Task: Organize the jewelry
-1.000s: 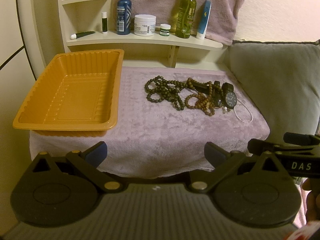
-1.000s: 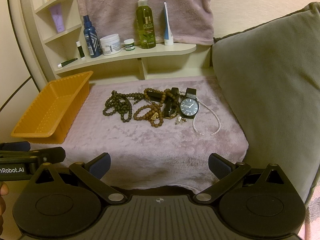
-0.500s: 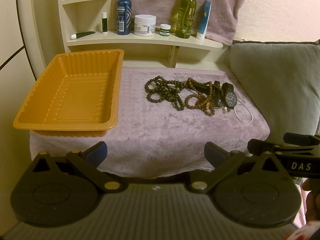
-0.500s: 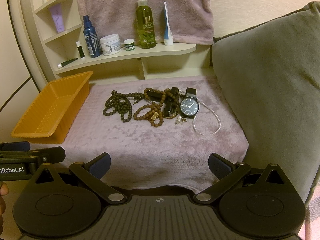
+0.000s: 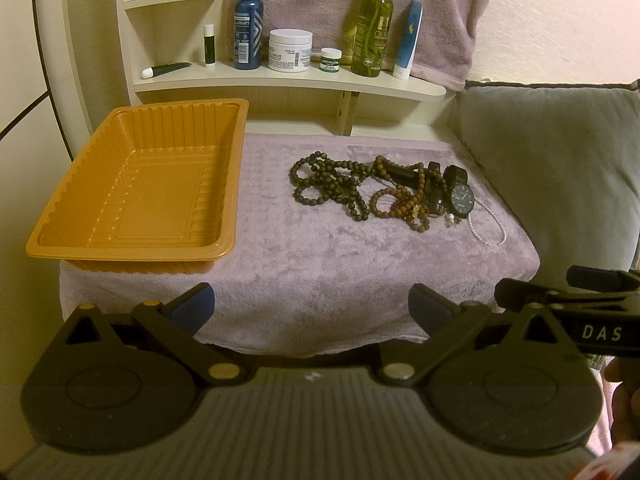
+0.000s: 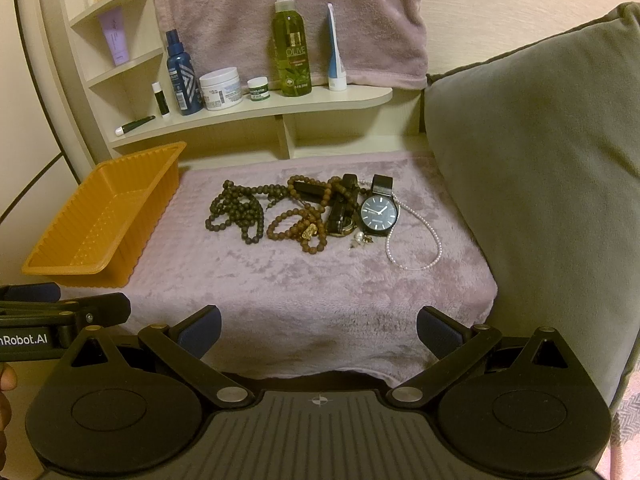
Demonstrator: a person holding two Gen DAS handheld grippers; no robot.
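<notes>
At the near edge of the desk, both tools, left tool and right tool, are waiting wide open and empty, because the jewelry pile is lying untouched beside the empty orange tray.

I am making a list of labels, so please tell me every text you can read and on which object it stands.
"OLIVE": green spray bottle.
"DAS": side of the right tongs.
"nRobot.AI", cut off at the frame edge: side of the left tongs.
Blue bottle, white jar, small jar, watch: print too small.
</notes>
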